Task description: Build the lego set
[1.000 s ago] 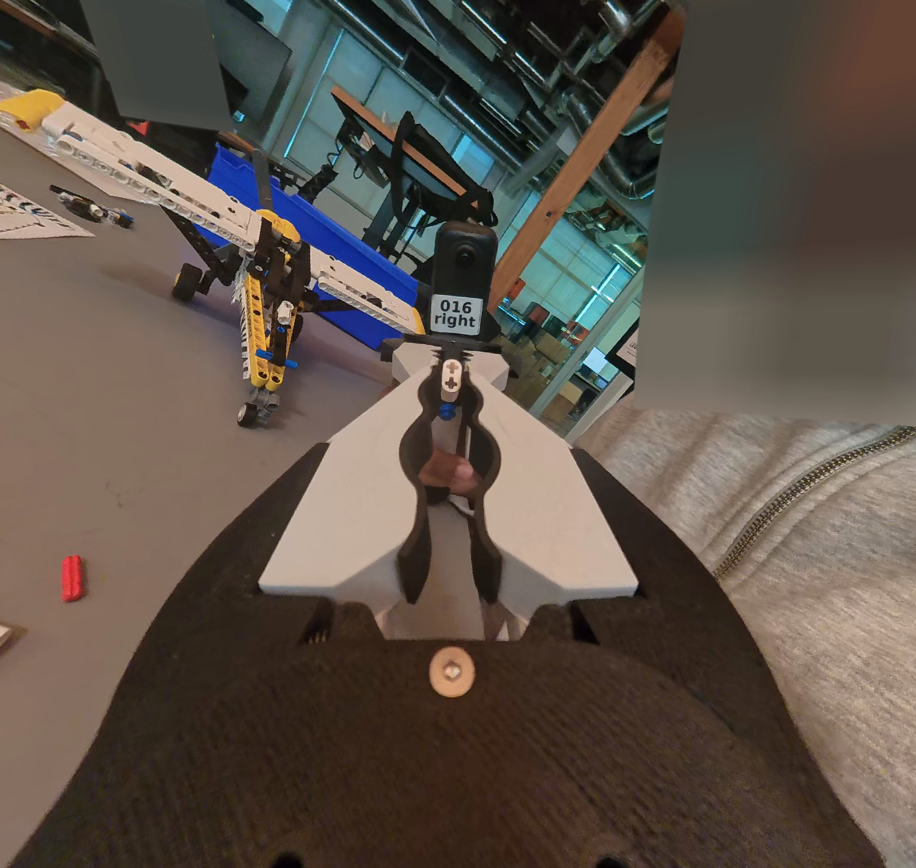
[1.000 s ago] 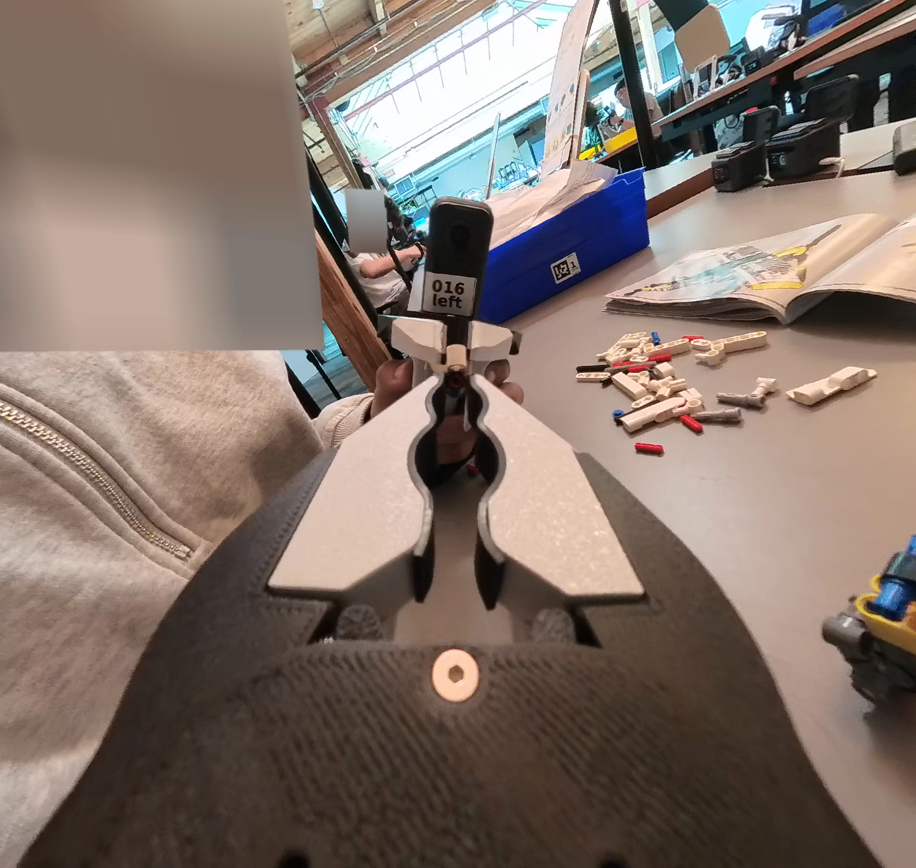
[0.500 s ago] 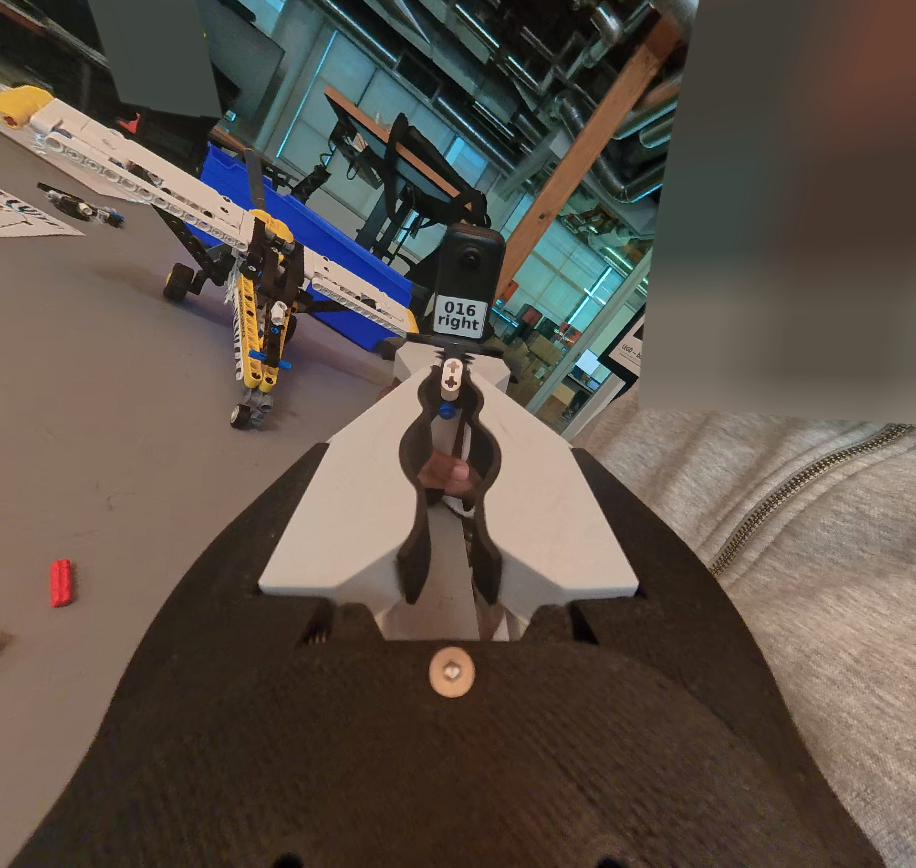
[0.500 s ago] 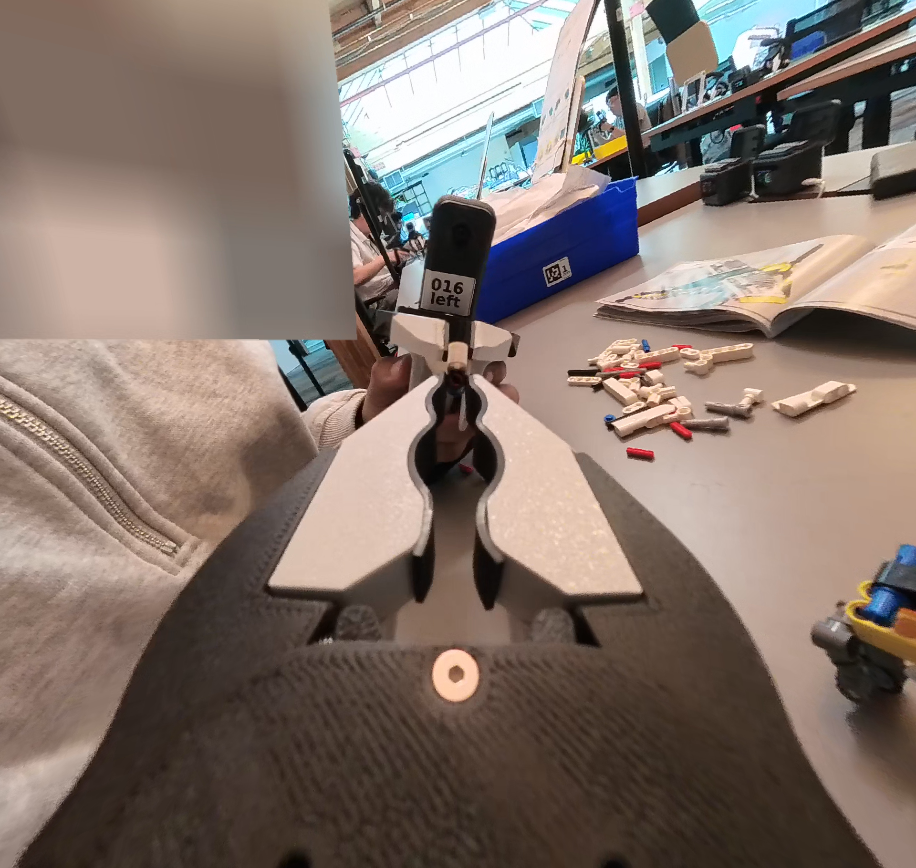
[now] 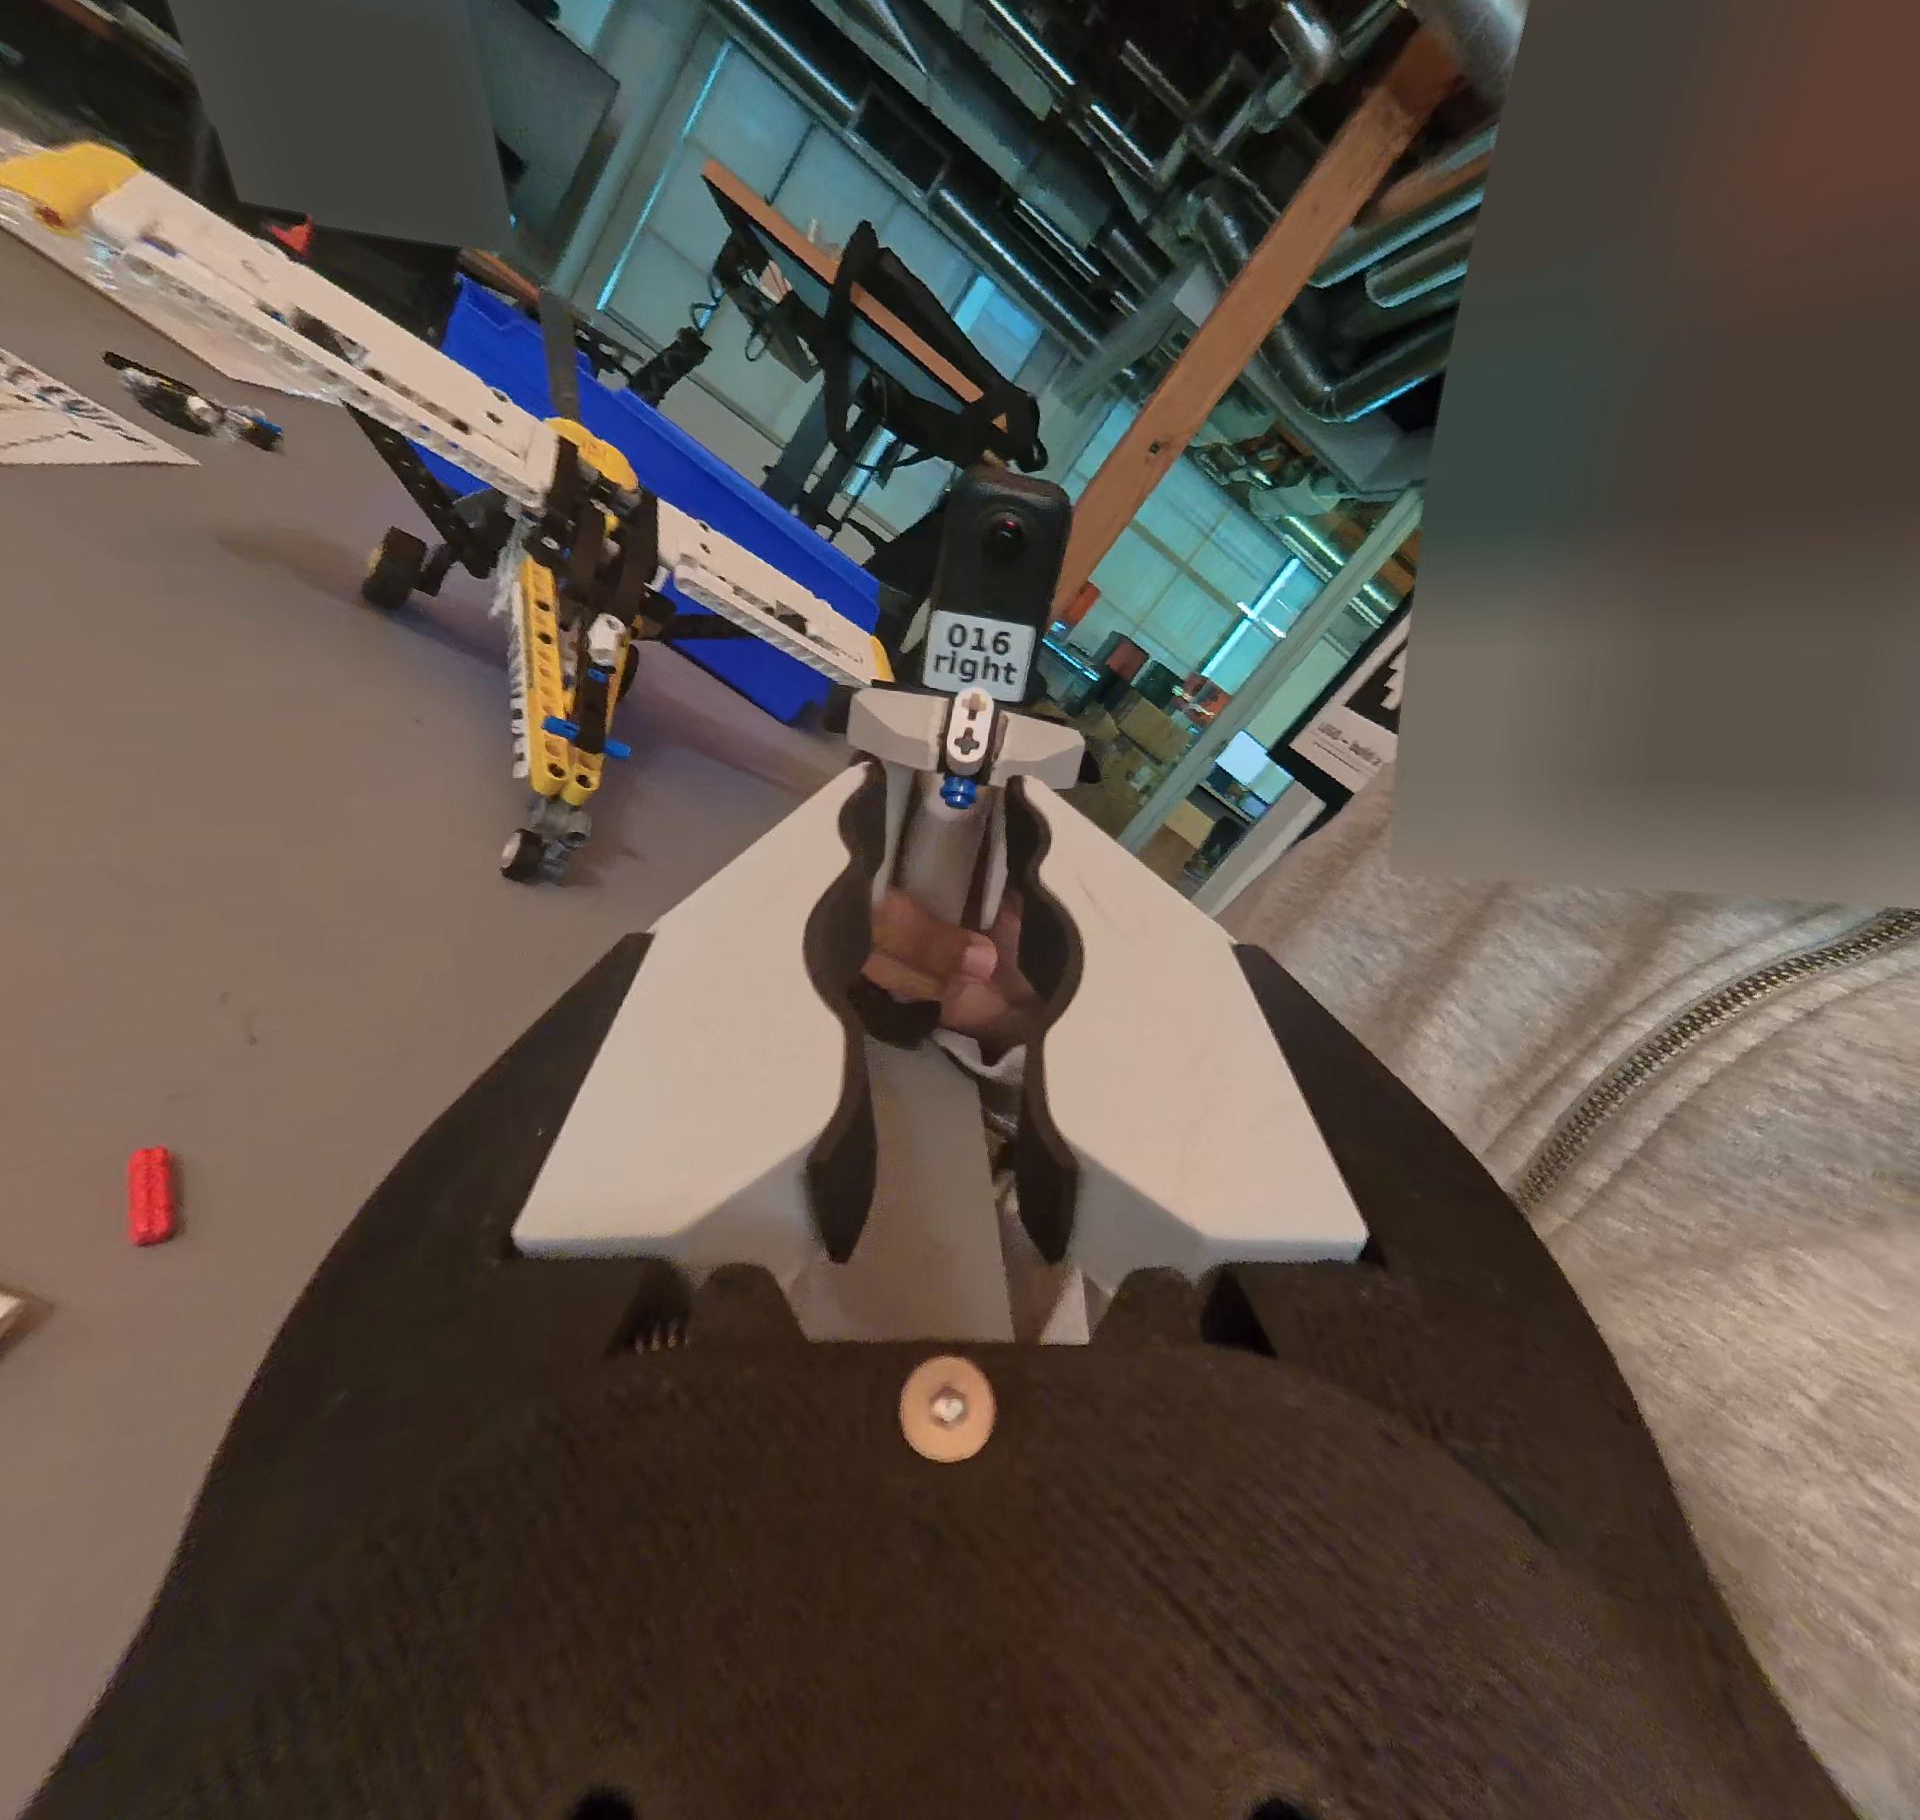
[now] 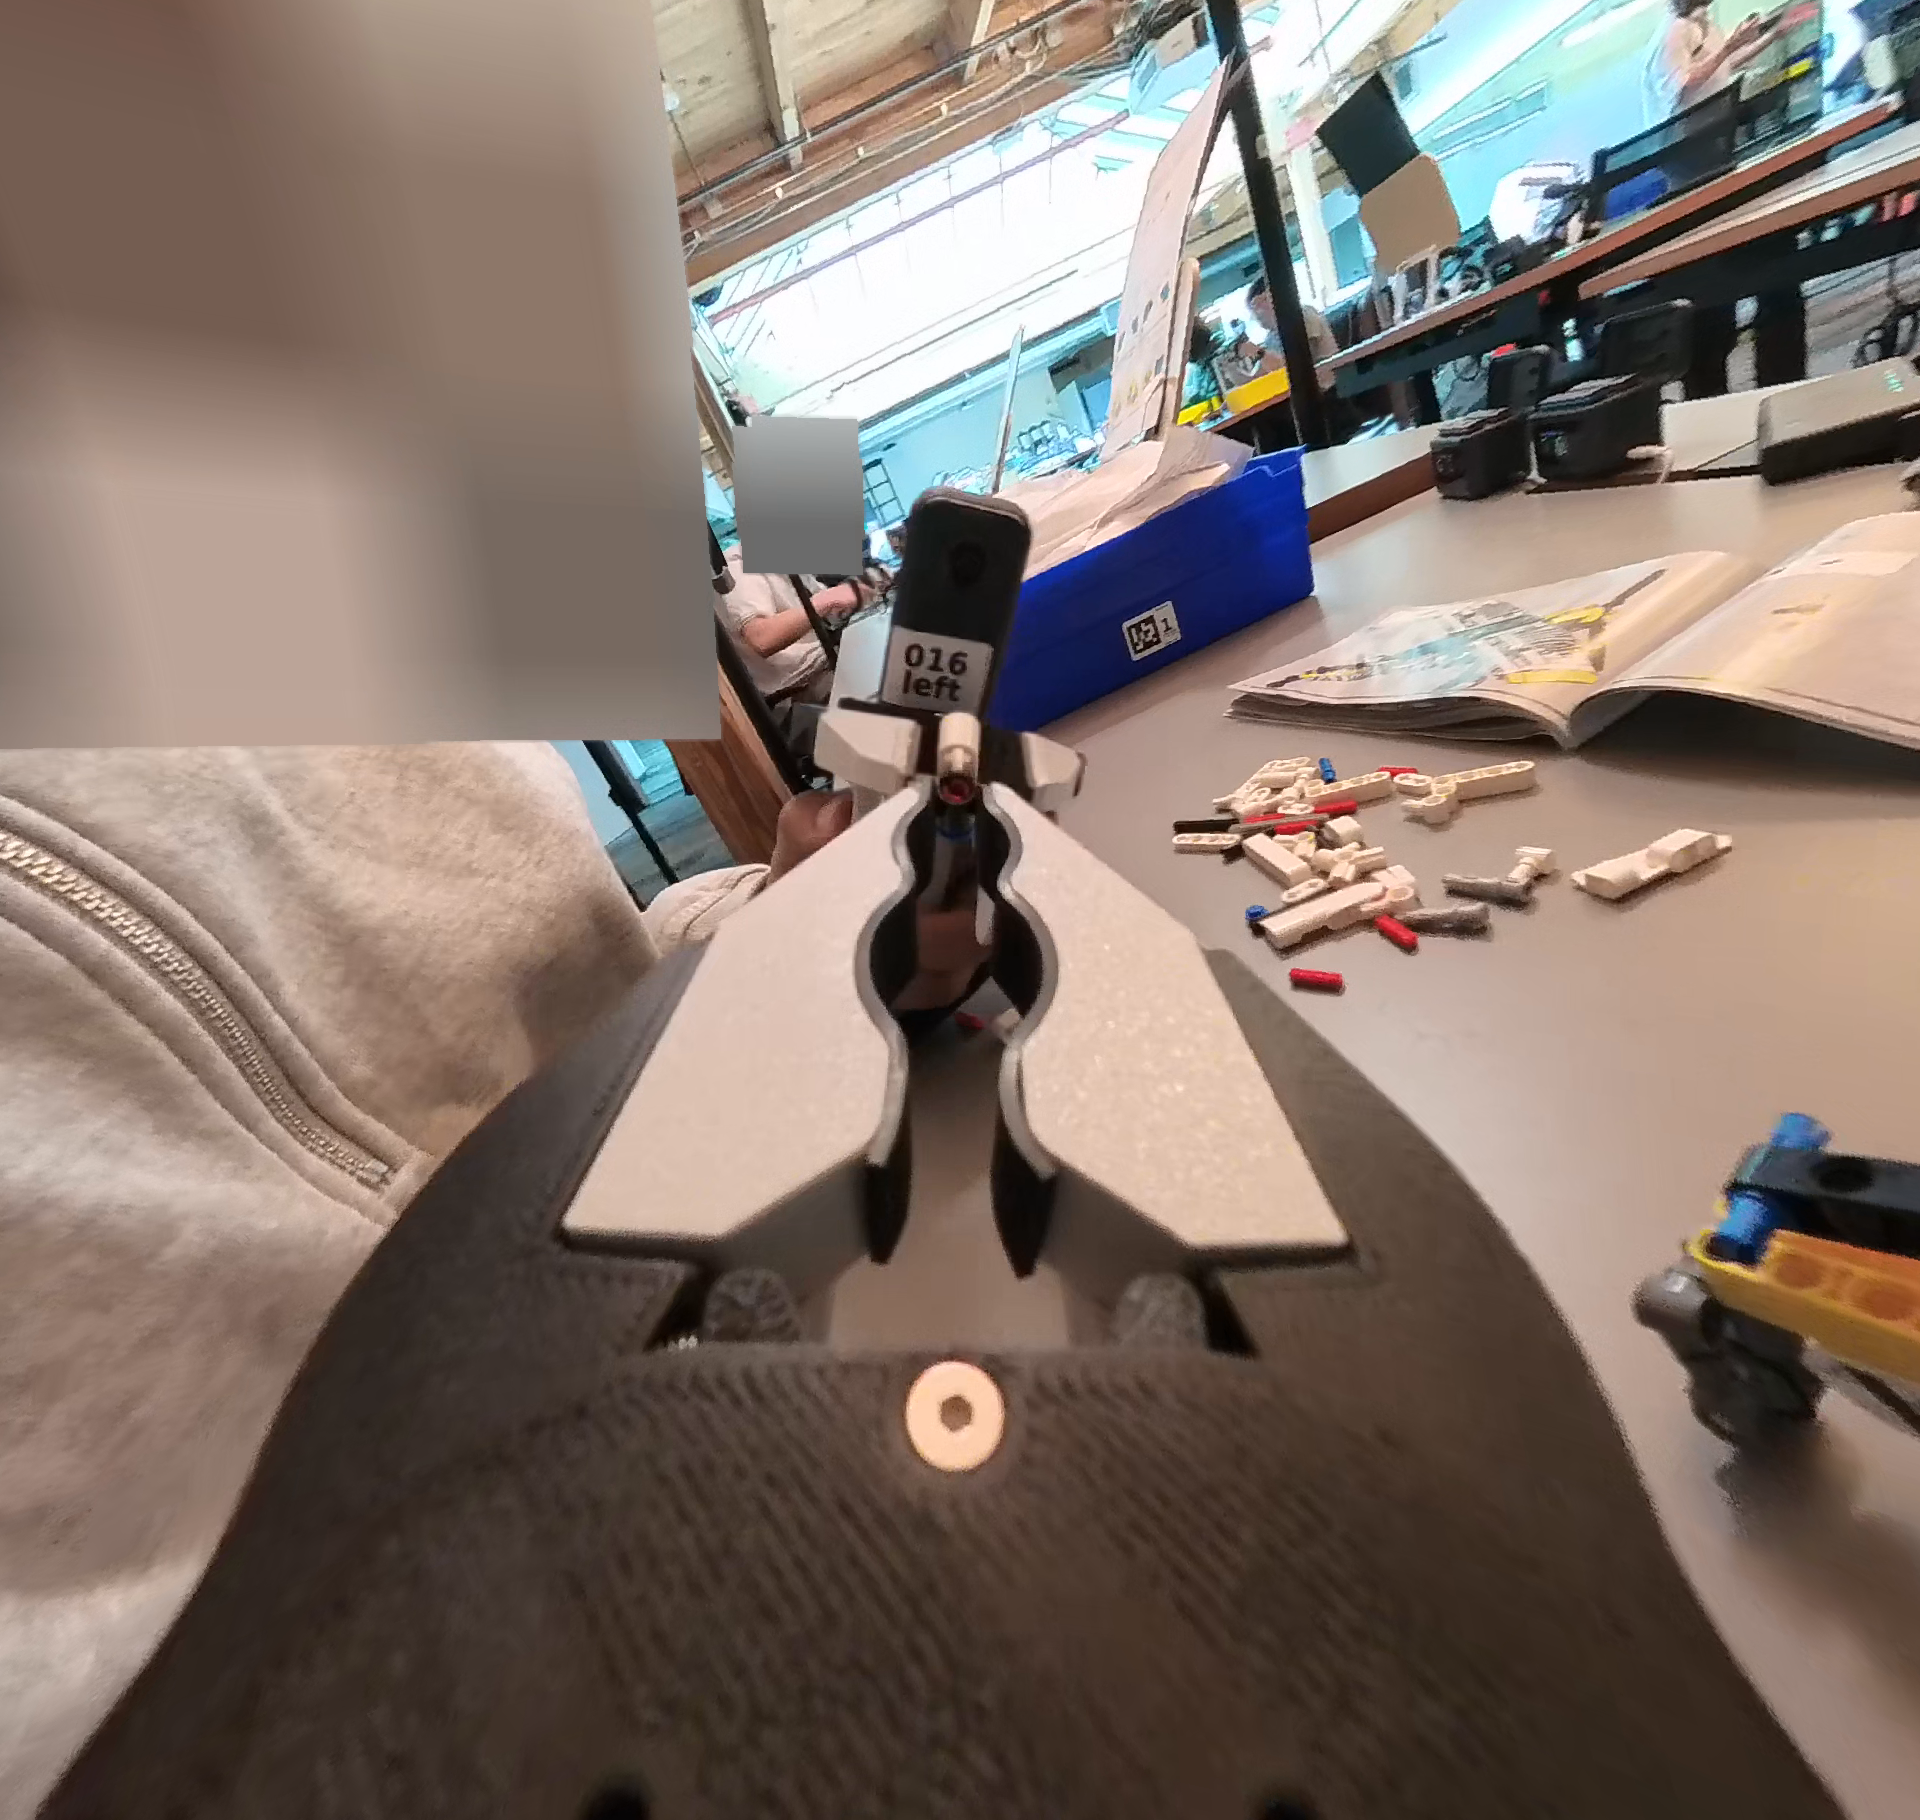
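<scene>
Grey, wedge-shaped fingers of the left tongs (image 5: 961, 783) meet at their tips around a small white lego piece (image 5: 971, 731) with a blue pin (image 5: 956, 791) under it, and the right tongs (image 6: 954, 791) come at it head-on from the other side, tip to tip. In the right wrist view the right tongs are likewise drawn together at the tips, where a small white piece with a dark red-rimmed end (image 6: 956, 752) sits (whether each pair truly clamps the piece or only touches it, I cannot tell). Both tongs are raised above the grey desk (image 5: 208, 887), near the person's pale grey zipped hoodie (image 5: 1662, 1095). In the left wrist view the partly built yellow, white and black lego plane (image 5: 561, 607) stands on the desk at about ten o'clock from the tongs, in front of a blue bin (image 5: 748, 565), and a loose red pin (image 5: 151, 1194) lies at eight o'clock. In the right wrist view a scatter of loose white, grey, red and blue pieces (image 6: 1340, 856) lies at two o'clock, an open instruction booklet (image 6: 1558, 658) beyond it.
</scene>
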A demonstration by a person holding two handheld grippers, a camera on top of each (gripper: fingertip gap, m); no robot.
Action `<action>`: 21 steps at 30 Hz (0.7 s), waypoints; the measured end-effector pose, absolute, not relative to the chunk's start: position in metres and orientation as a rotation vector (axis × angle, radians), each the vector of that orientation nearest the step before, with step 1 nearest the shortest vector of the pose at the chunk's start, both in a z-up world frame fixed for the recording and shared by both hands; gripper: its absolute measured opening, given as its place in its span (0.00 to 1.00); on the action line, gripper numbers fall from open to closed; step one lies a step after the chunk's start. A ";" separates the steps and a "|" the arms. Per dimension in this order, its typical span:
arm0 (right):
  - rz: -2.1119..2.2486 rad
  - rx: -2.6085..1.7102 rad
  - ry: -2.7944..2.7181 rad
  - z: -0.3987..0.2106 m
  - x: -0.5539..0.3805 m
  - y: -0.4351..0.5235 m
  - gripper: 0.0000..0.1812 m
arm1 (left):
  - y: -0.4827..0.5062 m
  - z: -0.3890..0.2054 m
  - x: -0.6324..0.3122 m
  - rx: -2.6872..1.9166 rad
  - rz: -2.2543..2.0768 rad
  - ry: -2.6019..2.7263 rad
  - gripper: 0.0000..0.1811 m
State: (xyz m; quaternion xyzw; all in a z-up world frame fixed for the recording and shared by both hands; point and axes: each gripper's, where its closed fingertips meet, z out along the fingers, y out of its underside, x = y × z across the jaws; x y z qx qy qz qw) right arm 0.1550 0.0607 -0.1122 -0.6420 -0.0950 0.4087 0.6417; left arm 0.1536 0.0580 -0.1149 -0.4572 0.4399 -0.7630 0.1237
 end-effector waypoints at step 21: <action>0.885 -1.384 -0.155 -0.104 0.171 0.051 0.03 | 0.313 -0.246 0.331 -2.106 -0.472 1.353 0.80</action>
